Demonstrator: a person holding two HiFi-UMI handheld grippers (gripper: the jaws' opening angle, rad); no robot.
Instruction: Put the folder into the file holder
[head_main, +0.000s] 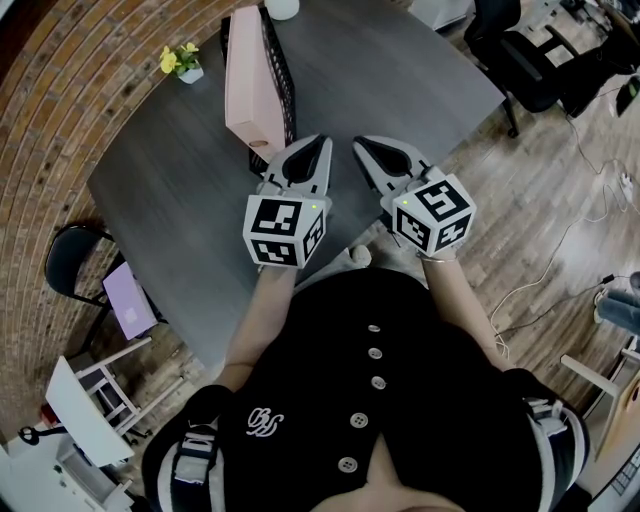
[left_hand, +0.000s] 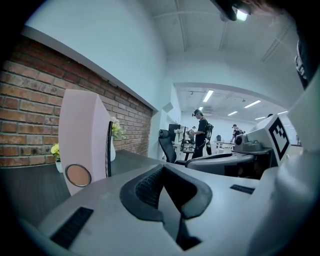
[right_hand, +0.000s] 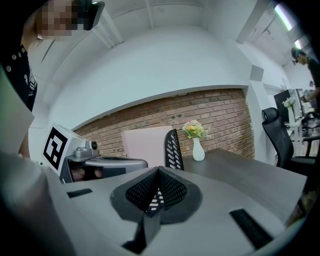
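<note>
A thick pink folder (head_main: 250, 90) stands upright on the dark grey table (head_main: 180, 200), pressed against a black mesh file holder (head_main: 280, 75). I cannot tell whether it is inside the holder. My left gripper (head_main: 320, 145) hovers just in front of the holder, shut and empty. My right gripper (head_main: 362, 143) is beside it, also shut and empty. The left gripper view shows the folder's spine (left_hand: 82, 140) with a round hole and the holder's edge (left_hand: 109, 150) beyond the left gripper (left_hand: 162, 170). In the right gripper view the folder (right_hand: 147, 142) and mesh holder (right_hand: 173, 150) stand past the right gripper (right_hand: 158, 172).
A small pot of yellow flowers (head_main: 180, 62) and a white vase (head_main: 282, 8) stand at the table's far side. Black office chairs (head_main: 530, 60) are at the right, a chair (head_main: 75, 260) at the left. People (left_hand: 201, 132) stand far off in the room.
</note>
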